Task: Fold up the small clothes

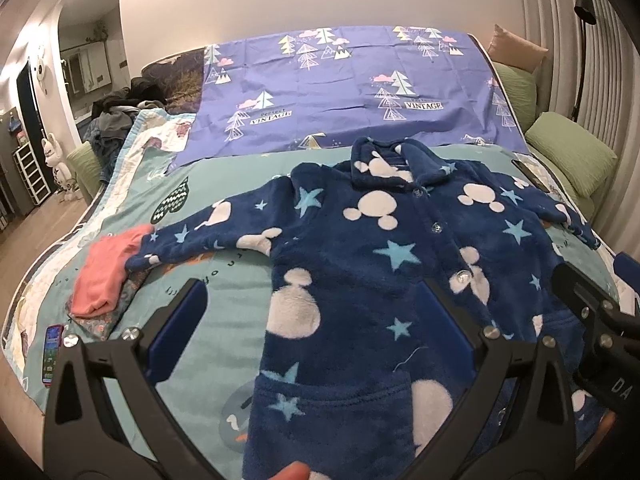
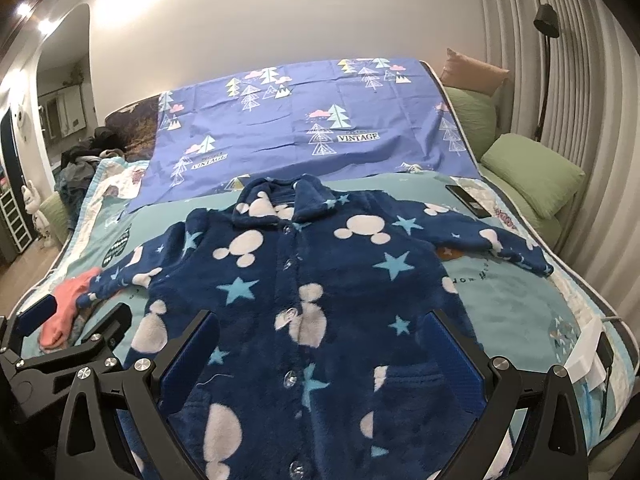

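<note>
With both jaws spread wide and empty, left gripper [image 1: 316, 320] and right gripper [image 2: 320, 344] hover over the fleece pajama top [image 2: 312, 300] lying flat, collar at 12 o'clock; pinch each sleeve cuff first.

A wide bed [image 1: 224, 280] covered by a teal patterned quilt carries everything. A purple sheet printed with trees [image 1: 340, 84] covers its far half. A navy fleece jacket with white and pale-blue stars [image 1: 360, 264] lies flat, centre-near. A folded coral-pink garment [image 1: 106, 276] sits left, a phone [image 1: 52, 354] near-left, green pillows [image 1: 572, 156] right.
</note>
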The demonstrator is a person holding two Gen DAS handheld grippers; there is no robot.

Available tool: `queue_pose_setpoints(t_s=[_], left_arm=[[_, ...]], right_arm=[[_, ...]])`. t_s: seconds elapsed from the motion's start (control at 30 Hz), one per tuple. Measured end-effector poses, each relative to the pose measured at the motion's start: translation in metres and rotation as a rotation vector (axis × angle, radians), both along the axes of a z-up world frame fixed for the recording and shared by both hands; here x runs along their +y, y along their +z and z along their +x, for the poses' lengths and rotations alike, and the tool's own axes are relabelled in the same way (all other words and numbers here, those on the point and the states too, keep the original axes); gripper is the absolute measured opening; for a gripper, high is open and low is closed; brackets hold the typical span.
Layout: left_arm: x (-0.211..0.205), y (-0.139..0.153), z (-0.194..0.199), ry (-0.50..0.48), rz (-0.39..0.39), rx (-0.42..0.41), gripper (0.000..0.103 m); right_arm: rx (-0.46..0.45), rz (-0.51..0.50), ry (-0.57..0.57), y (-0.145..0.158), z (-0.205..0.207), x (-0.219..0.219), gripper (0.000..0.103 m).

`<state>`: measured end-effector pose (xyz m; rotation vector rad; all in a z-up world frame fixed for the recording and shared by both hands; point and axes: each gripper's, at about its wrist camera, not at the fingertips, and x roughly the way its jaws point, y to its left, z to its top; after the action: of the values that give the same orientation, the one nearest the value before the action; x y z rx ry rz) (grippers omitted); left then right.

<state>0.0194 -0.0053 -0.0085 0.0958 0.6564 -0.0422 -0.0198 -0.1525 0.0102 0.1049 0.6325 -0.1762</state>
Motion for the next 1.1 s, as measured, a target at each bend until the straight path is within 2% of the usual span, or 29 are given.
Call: queue_pose_setpoints(t_s=[0.33,0.6,0.93,1.1], left_arm=[[-0.002,0.000,0.008,-0.023,-0.012,0.004,0.102],[0.007,0.002,0.012,-0.016,-0.059,0.017,0.102],[0.004,0.003,0.015,-0.005,-0.016,0.034,0.102],[0.003,0.006,0.011,-0.009,-0.001,0.006,0.102]], right_arm=[[0.011,-0.016,-0.014,0.000,0.008,-0.002,0.103],[0.019,-0.010,-0.020,0.002,0.010,-0.006,0.103],[0.034,-0.018,0.000,0.001,0.013,0.000,0.103],[0.035,-0.013,-0.003,0.000,0.014,0.000,0.103]])
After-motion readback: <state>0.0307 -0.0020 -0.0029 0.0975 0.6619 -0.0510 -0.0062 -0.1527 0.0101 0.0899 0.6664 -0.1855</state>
